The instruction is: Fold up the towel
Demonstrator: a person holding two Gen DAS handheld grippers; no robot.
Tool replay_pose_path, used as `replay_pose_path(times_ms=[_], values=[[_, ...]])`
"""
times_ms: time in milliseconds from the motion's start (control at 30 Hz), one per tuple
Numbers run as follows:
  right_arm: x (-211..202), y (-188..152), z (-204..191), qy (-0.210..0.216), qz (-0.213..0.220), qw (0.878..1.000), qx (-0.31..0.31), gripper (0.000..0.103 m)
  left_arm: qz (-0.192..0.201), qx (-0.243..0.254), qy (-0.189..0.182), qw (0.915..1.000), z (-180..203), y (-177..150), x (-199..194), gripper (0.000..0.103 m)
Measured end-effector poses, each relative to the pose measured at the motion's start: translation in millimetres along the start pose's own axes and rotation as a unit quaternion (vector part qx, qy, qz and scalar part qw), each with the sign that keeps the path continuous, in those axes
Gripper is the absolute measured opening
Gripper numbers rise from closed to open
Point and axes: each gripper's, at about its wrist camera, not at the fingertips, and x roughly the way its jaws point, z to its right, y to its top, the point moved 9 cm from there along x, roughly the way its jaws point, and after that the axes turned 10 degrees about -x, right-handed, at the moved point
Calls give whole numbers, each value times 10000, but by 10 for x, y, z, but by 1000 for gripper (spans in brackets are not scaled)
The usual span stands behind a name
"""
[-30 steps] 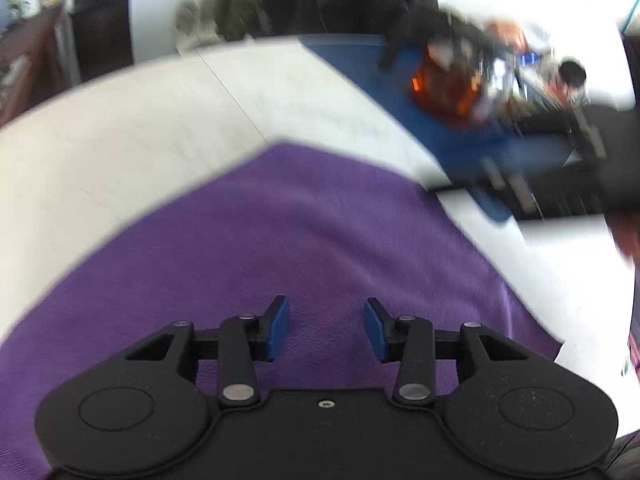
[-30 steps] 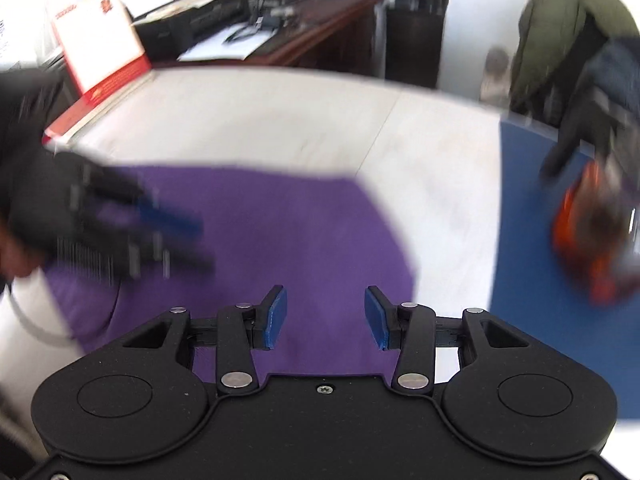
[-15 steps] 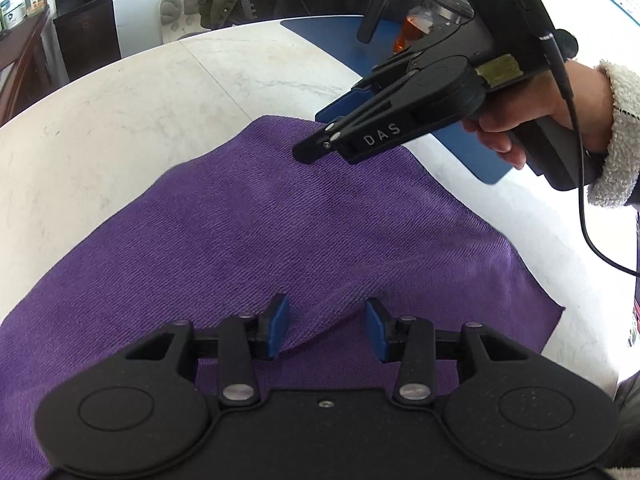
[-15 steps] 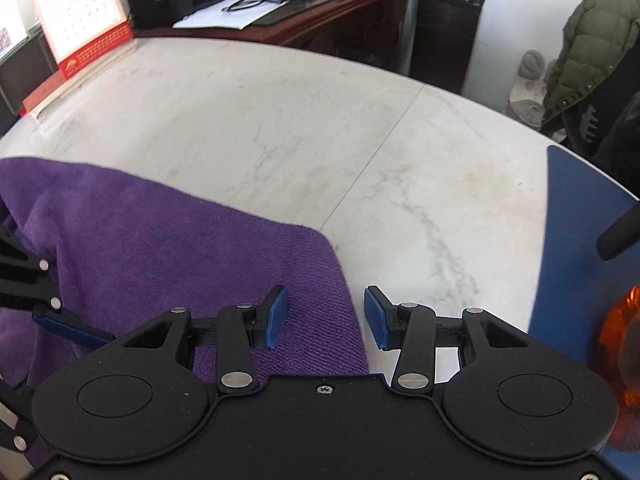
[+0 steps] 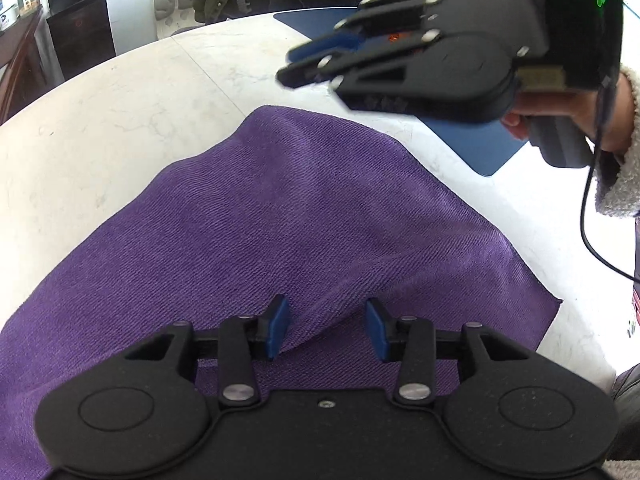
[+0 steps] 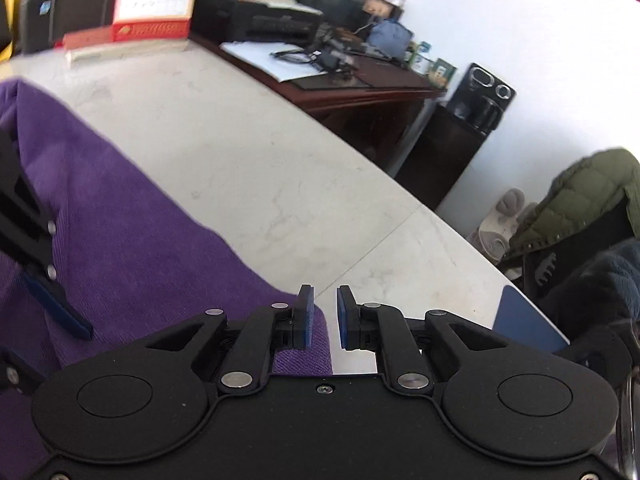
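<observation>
A purple towel (image 5: 300, 208) lies spread on the white marble table (image 5: 120, 112). My left gripper (image 5: 326, 328) rests low over the towel's near part, jaws open. A raised ridge of cloth runs up between its pads and brushes the left one. My right gripper (image 5: 290, 66) hovers above the table past the towel's far corner, held by a hand (image 5: 612, 120) in a fleecy sleeve. In the right wrist view the right gripper (image 6: 324, 316) has its jaws closing to a narrow gap. The towel (image 6: 120, 248) ends in a corner just under the left pad, not pinched.
A blue mat (image 5: 476, 144) lies on the table right of the towel. A cable (image 5: 588, 232) hangs from the right gripper. A red-based calendar (image 6: 156, 0) stands at the table's far end, with a wooden desk (image 6: 360, 80) and a green coat (image 6: 580, 200) beyond the edge.
The right gripper has rolled, lifted off the towel's far corner and narrowed its jaws. The left gripper stays put with the cloth ridge between its pads.
</observation>
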Motion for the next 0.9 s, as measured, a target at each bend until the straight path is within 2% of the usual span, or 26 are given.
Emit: replay_pose_path(times_ms=[67,133,233,633,733,833,900], values=[[-12,-118,145,-162,-178,9989,402,20,7,-21,-4,10000,-18,23,28,40],[80,-329,257,-320,-633,9959,567,20,7,-5,-8,10000,-20,15,32,40],[240,-621,264,-218,-1094,9918,622,19,-19,39,1,10000,-18,19,39,40],[1,-369,-316,770,-554,9931,689,20,-14,30,51,10000,22,36,53,40],[-17,-324,-422,1005,-478,9907,777,29,-14,47,58,10000,33,38,59,40],[13,-299,-421,941,-457,9913,803,30,-3,30,47,10000,45,32,57,40],[32,-302,-336,906,-445,9894,1043,30,2,42,37,10000,49,36,64,41]])
